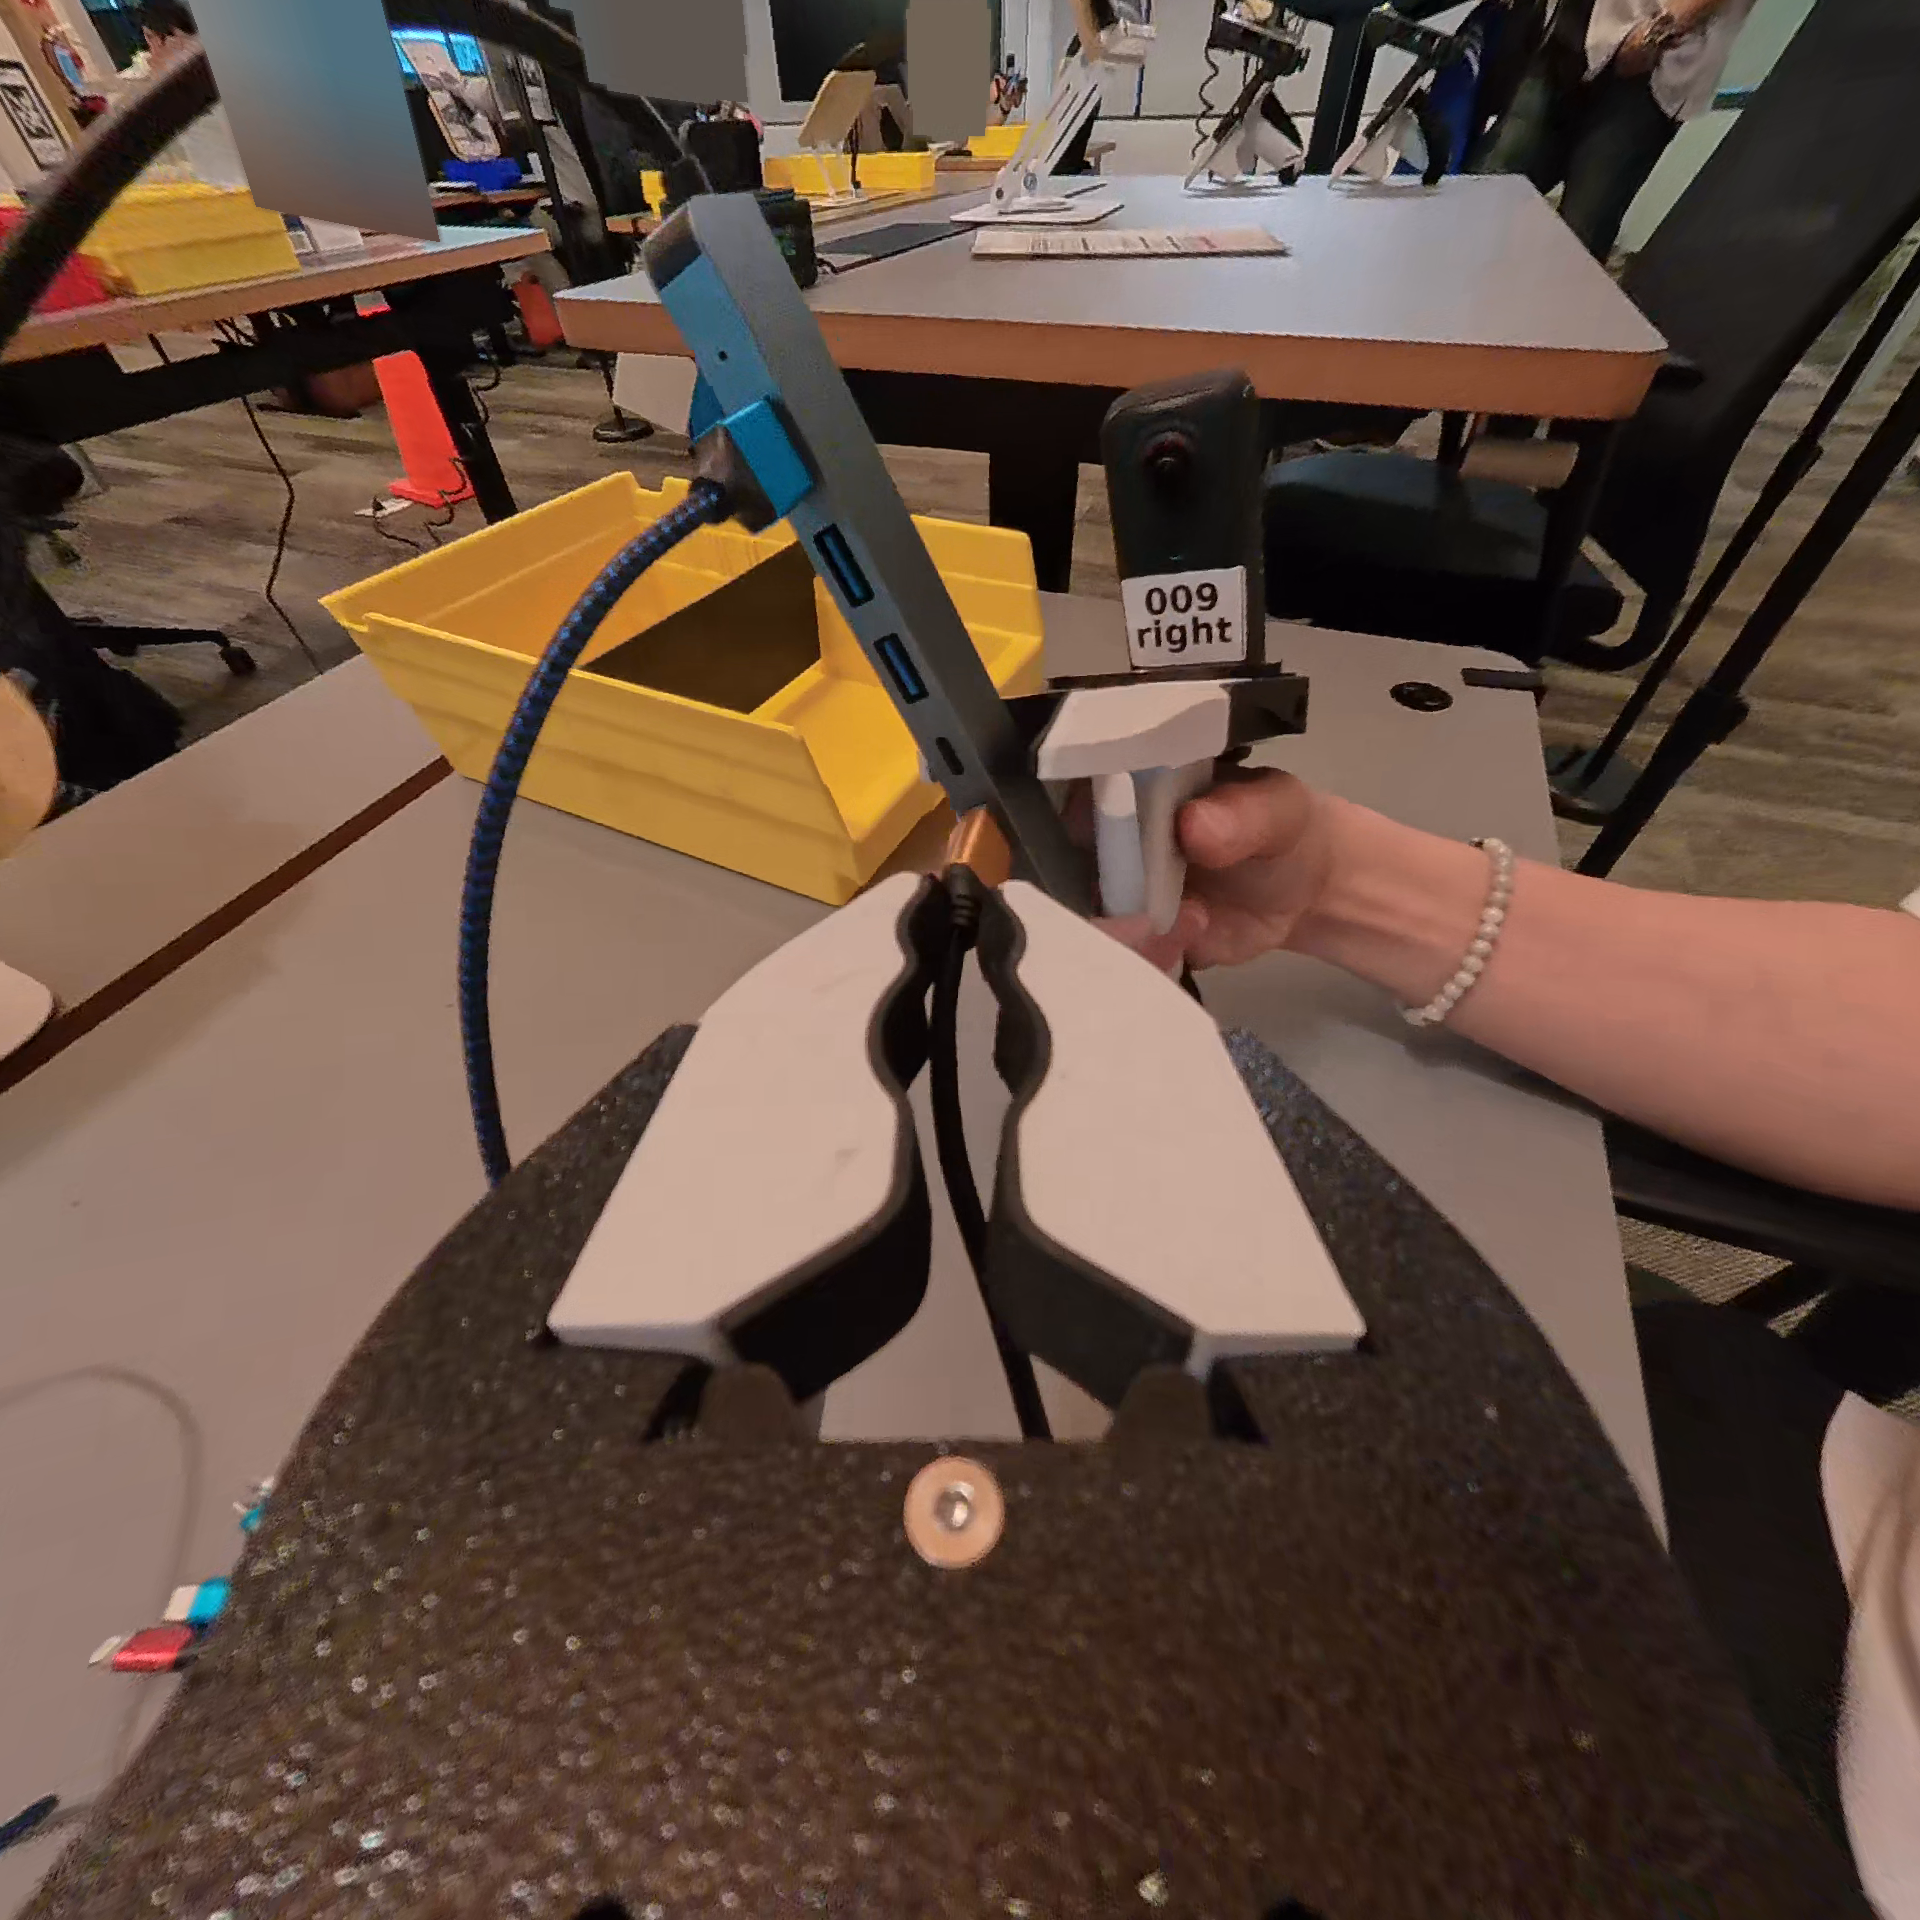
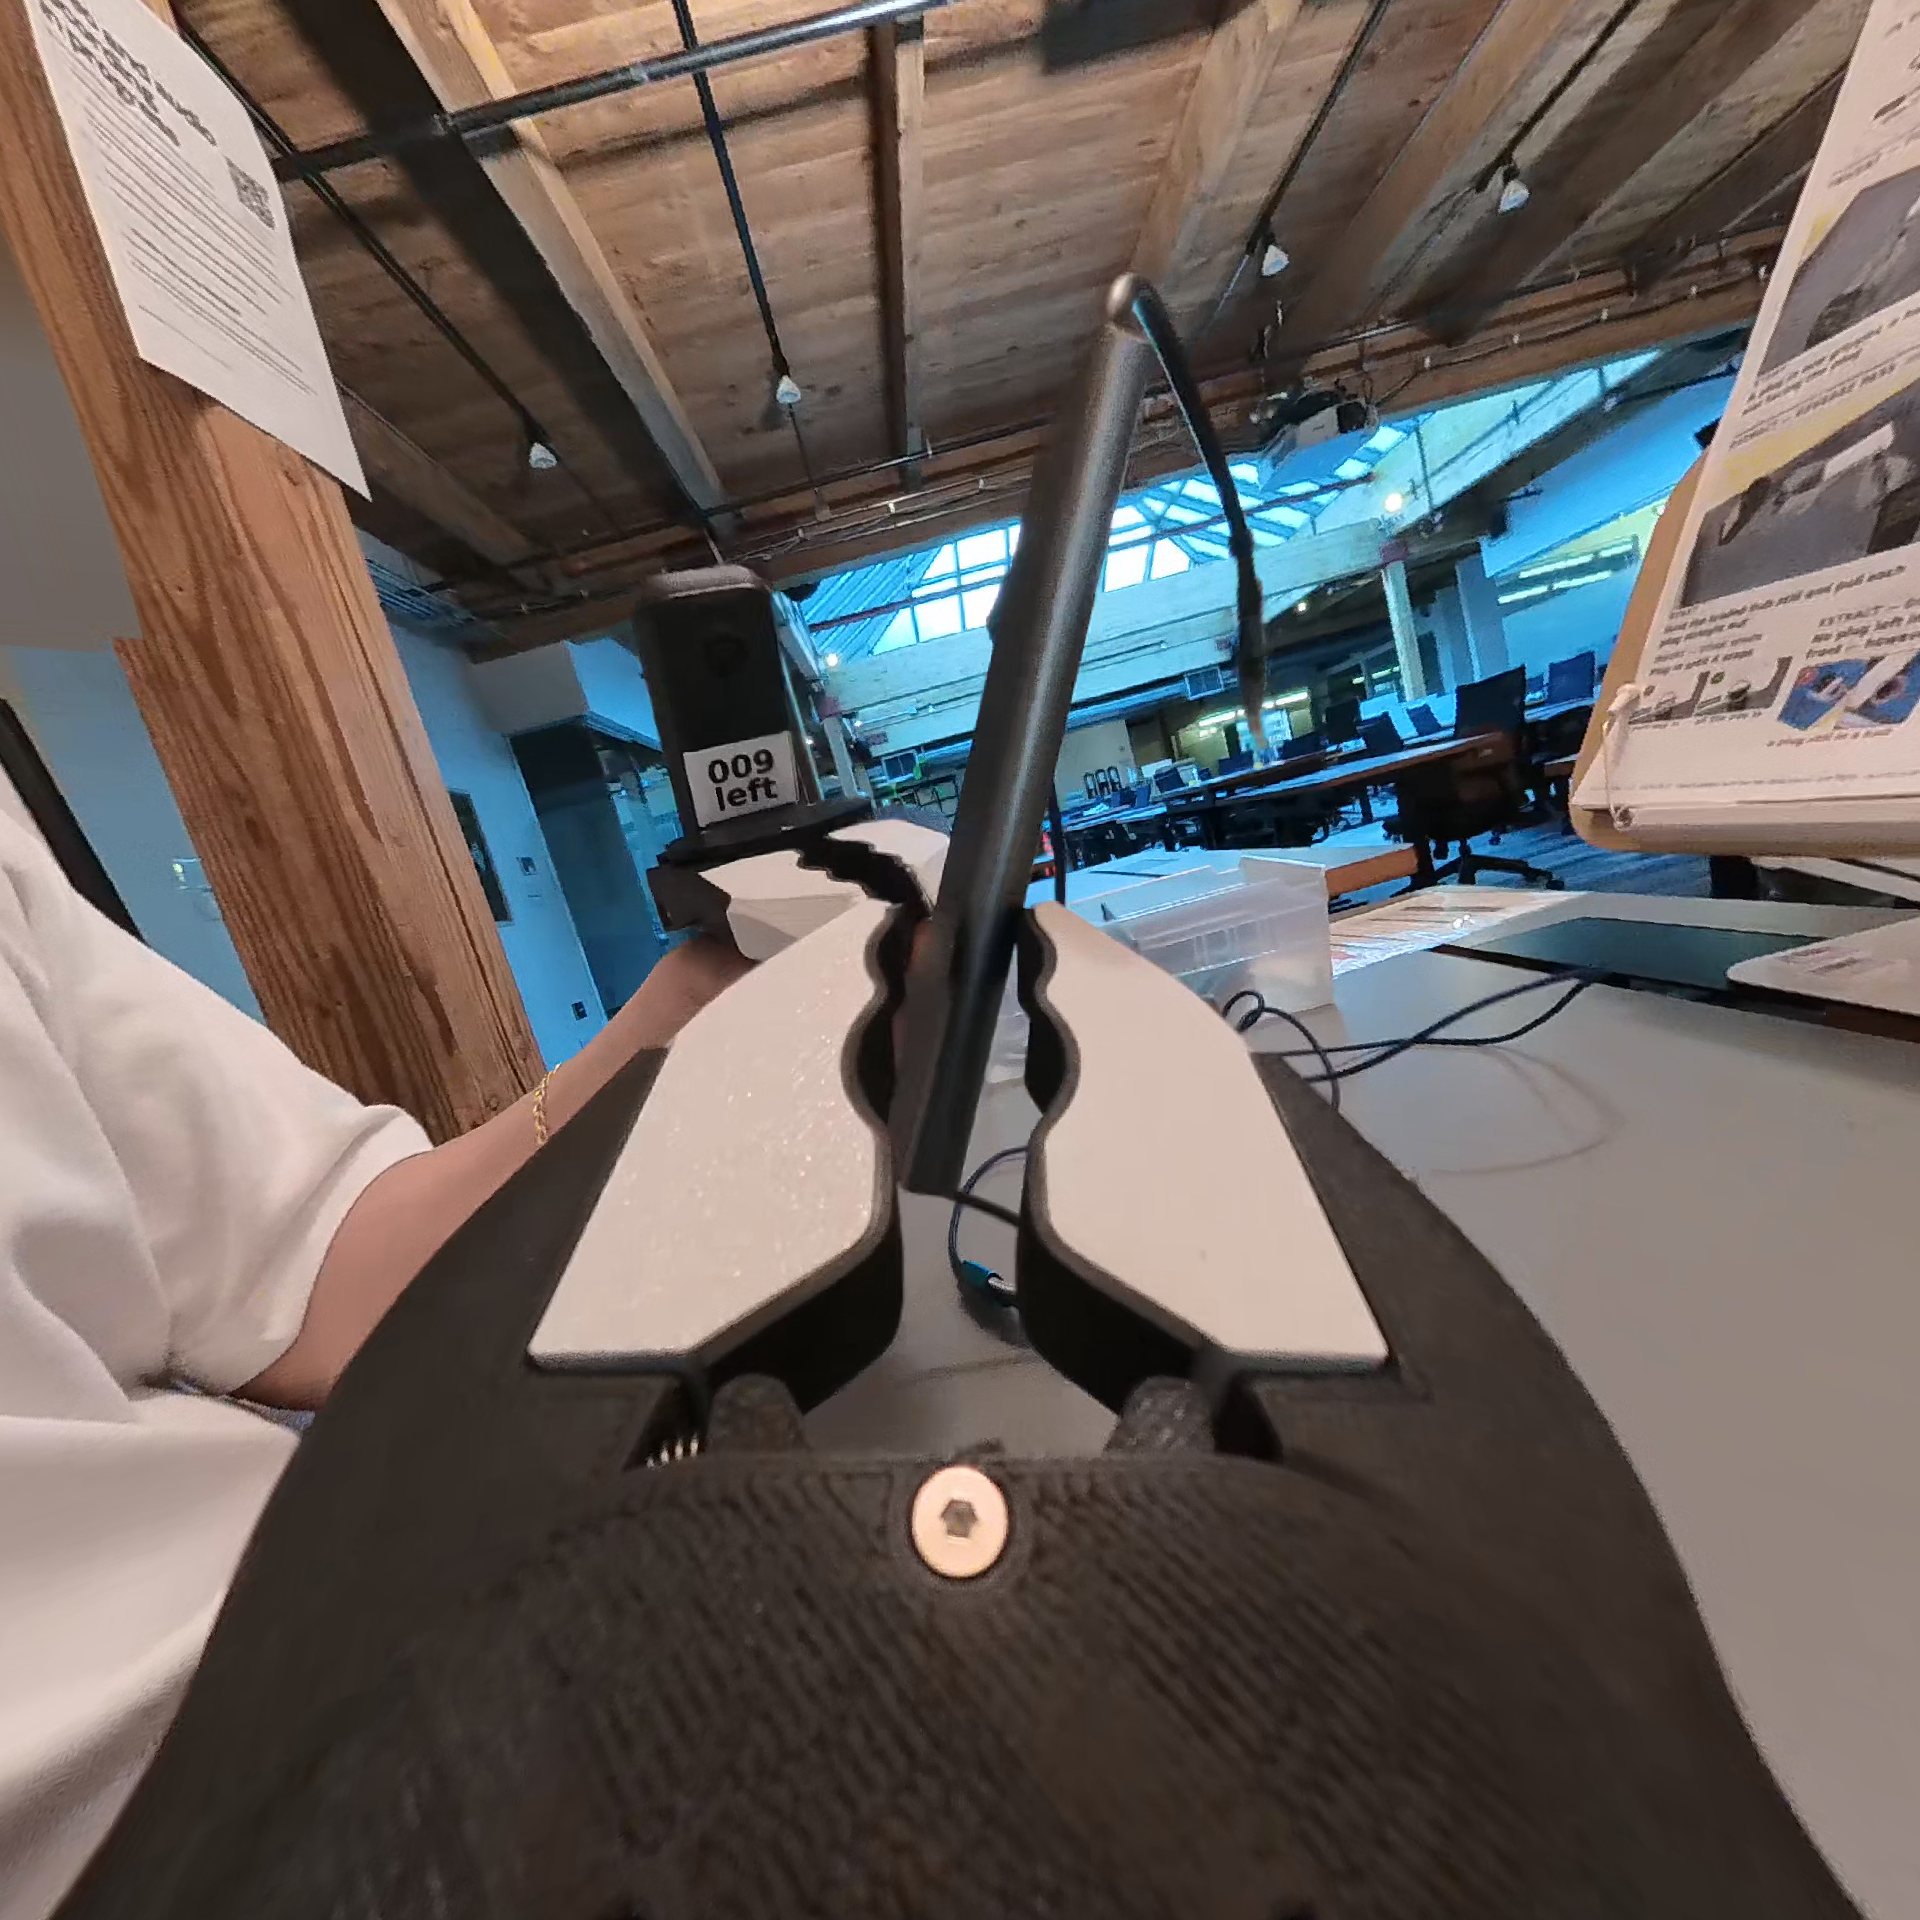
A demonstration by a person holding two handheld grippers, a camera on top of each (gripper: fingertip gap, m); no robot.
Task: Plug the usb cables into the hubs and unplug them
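Note:
A grey USB hub [image 1: 894, 582] is held tilted up above the table. A blue plug [image 1: 764, 457] on a blue-black braided cable [image 1: 499, 831] sits in its side, above two free blue ports. My right gripper [image 1: 1049, 753] is shut on the hub's lower end; in the right wrist view [image 2: 961, 966] the hub [image 2: 1039, 665] rises edge-on between the fingers. My left gripper [image 1: 961, 899] is shut on a black cable [image 1: 951, 1091] with an orange-collared plug [image 1: 977, 847], which touches the hub's lower end. I cannot tell whether it is inserted. The left gripper also shows in the right wrist view [image 2: 831, 883].
A yellow bin [image 1: 623, 717] stands on the grey table [image 1: 260, 1195] just behind the hub. Small red and blue adapters [image 1: 171, 1626] lie at the lower left. A clear plastic box [image 2: 1236, 914], thin cables [image 2: 1455, 1029] and a stand of printed sheets [image 2: 1787, 540] are on the right. My two grippers' fingertips are within a few centimetres of each other.

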